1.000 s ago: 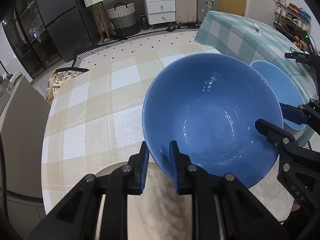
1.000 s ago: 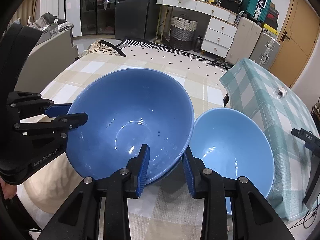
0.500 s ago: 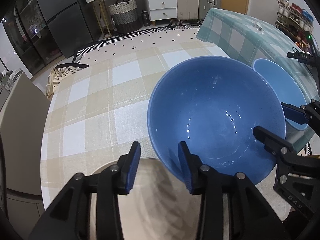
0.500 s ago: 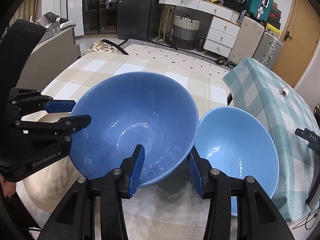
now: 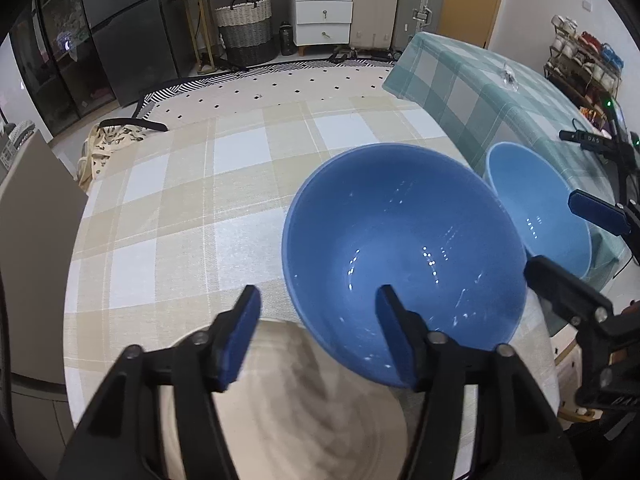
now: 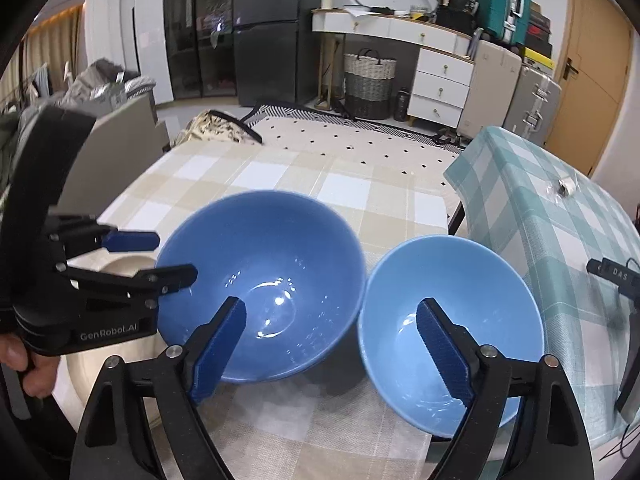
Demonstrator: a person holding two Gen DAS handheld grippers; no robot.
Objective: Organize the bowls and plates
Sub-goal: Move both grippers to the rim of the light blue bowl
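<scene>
We see both claws spread wide and holding nothing. The left gripper (image 5: 316, 330) hangs over a beige plate (image 5: 288, 412), its right finger in front of the dark bowl (image 5: 404, 252). The right gripper (image 6: 332, 344) straddles the gap between that bowl and the pale bowl (image 6: 452, 320). Both bowls stand upright on the checked table (image 5: 180, 208), just beside each other.
</scene>
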